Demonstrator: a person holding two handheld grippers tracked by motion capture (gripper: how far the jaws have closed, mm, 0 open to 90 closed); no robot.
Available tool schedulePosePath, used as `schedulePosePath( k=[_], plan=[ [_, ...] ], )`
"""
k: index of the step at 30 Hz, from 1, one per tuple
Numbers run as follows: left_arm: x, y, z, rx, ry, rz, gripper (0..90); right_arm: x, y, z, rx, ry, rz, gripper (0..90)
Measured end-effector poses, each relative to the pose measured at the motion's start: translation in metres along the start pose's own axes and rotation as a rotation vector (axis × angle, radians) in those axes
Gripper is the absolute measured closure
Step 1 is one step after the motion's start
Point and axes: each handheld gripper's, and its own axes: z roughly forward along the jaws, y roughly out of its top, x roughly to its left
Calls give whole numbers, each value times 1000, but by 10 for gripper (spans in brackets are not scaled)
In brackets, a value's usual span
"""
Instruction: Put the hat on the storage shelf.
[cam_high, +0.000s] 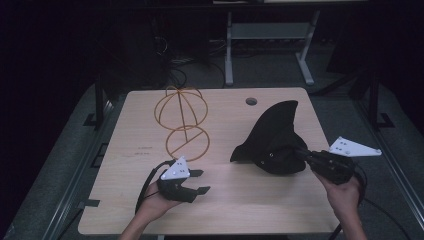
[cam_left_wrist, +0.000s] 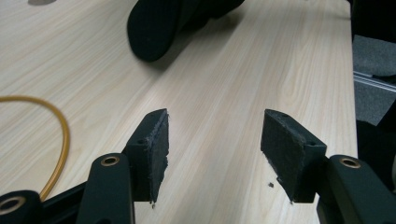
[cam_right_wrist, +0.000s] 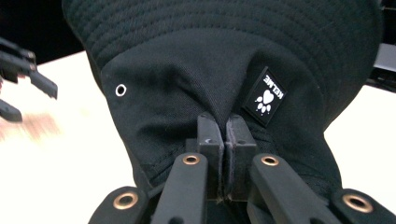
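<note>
Pinching black hat (cam_high: 274, 140) tight, right gripper (cam_high: 301, 153) has jaws pressed together on crown fabric beside small paw-print label (cam_right_wrist: 266, 96); hat on right half of table (cam_high: 225, 200), brim peaking toward far edge; left gripper (cam_high: 200, 182) spread wide, empty, low over near-left table; its pads (cam_left_wrist: 158, 149) bare; orange wire stand (cam_high: 183, 122) upright beyond it, well apart from hat.

Small black square label (cam_right_wrist: 265, 95) with white print, sewn on crown of black fabric bucket hat (cam_right_wrist: 210, 70): white heart-and-paw emblem, short line of white capital lettering beside it along one edge, tilted, too small to read with certainty. Faint dark marking on light wooden surface (cam_high: 144, 148): illegible.
</note>
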Motion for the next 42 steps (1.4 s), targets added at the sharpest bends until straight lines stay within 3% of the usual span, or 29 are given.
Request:
schedulePosePath(
  k=[11,15,25,26,32,42],
  plan=[
    [2,-10,-2,-3,6,-23,407,1,29,-5,-37,14,-8,867],
    [3,-11,-3,-10,8,-20,405,1,40,-5,-42,56,9,867],
    [3,-13,-3,-10,9,-13,398,-2,66,-2,11,146,74,866],
    [3,-13,-3,-5,7,-16,397,-3,70,0,24,172,91,865],
    [1,-14,-1,6,8,-3,389,-2,80,5,9,204,108,865],
    [1,-15,2,17,6,9,385,-1,101,10,-9,199,100,865]
  ],
)
